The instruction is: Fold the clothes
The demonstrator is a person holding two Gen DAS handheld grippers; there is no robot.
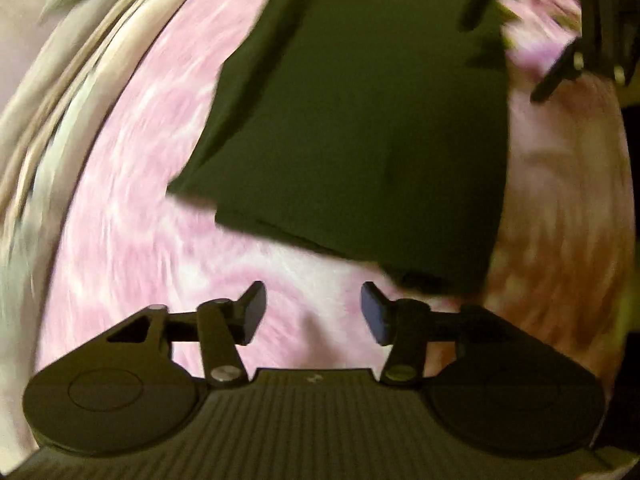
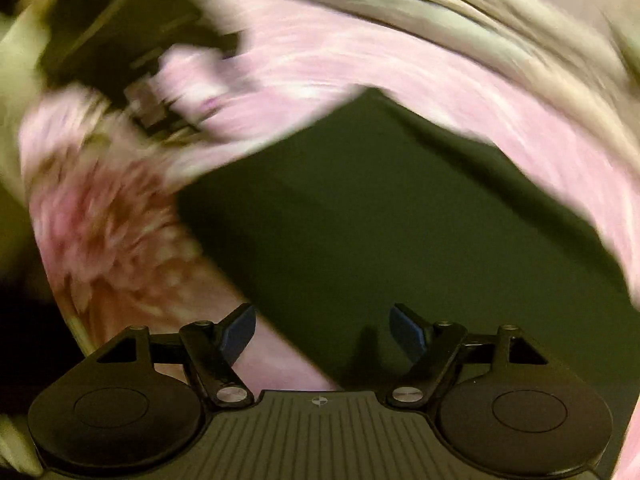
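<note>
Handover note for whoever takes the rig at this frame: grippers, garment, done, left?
Left gripper: open, empty, above the pink floral cover, just short of the dark green garment.
Right gripper: open, empty, over the garment's near edge.
Garment lies flat, apparently already folded into a rough rectangle.
Left: probably another fold; heavy blur, so recheck the edges before gripping.

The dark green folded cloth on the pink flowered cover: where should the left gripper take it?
Probably at the near corner of the dark green folded cloth, approached from the near side: its layered edge faces the open left gripper.
</note>
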